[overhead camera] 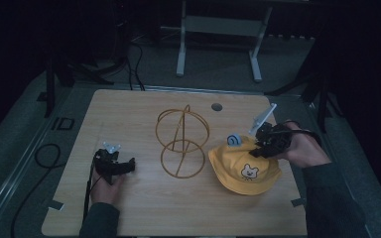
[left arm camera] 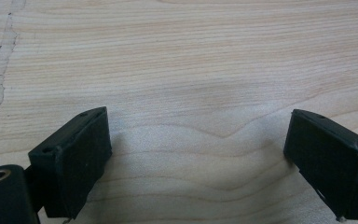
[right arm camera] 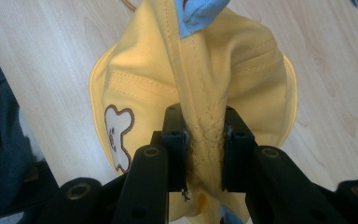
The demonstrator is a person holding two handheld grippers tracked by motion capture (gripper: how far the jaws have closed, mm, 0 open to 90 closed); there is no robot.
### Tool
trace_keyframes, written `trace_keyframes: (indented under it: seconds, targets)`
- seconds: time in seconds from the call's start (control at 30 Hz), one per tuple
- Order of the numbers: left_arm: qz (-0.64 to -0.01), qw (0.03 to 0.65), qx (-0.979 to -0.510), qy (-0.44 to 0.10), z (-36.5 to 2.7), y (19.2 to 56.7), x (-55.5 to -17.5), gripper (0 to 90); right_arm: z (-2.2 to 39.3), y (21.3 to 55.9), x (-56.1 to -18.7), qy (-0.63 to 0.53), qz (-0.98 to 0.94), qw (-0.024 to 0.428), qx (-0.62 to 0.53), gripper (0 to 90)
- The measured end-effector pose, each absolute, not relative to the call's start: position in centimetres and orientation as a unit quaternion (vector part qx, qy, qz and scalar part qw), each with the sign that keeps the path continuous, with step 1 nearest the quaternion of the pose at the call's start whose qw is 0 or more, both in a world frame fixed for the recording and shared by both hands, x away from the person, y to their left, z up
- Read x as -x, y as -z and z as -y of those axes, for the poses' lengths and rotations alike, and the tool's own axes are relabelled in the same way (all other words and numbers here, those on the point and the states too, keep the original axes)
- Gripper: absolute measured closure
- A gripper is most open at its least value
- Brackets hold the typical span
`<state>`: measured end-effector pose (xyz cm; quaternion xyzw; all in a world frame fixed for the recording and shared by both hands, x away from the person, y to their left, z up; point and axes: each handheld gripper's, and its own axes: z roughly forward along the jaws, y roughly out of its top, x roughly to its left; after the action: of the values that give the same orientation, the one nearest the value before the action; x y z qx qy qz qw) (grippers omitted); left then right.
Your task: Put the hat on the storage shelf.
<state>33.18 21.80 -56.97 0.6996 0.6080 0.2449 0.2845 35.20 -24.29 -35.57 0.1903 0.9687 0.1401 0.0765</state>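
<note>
The high view looks forward and down over the whole table [overhead camera: 129, 208]. The left gripper view faces bare table wood from very close. The right gripper view sits just behind the yellow hat [right arm camera: 214, 60], shared with the high view [overhead camera: 245, 168].

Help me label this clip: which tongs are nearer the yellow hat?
Right. The right tongs are shut on the yellow hat, pinching a fold of its fabric. The left tongs rest open on the table, beyond the gold wire stand.

stitched cloth hat [right arm camera: 242, 65], matt wood table [left arm camera: 177, 60]
</note>
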Motion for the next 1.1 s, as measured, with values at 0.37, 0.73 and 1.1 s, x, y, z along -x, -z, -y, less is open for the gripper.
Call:
trace_keyframes:
  seconds: [0.37, 0.73, 1.1]
  targets:
    - [-0.608, 0.285, -0.699, -0.245, -21.8, 57.0, -33.2, 7.2, 25.0, 34.4, -36.2, -0.168, -0.961, 0.077, -0.205, 75.5]
    - [-0.609, 0.285, -0.699, -0.245, -21.8, 57.0, -33.2, 7.2, 26.0, 33.9, -37.3, -0.191, -0.953, 0.070, -0.223, 75.7]
    - [-0.608, 0.285, -0.699, -0.245, -21.8, 57.0, -33.2, 7.2, 26.7, 33.2, -38.1, -0.213, -0.946, 0.068, -0.237, 75.8]
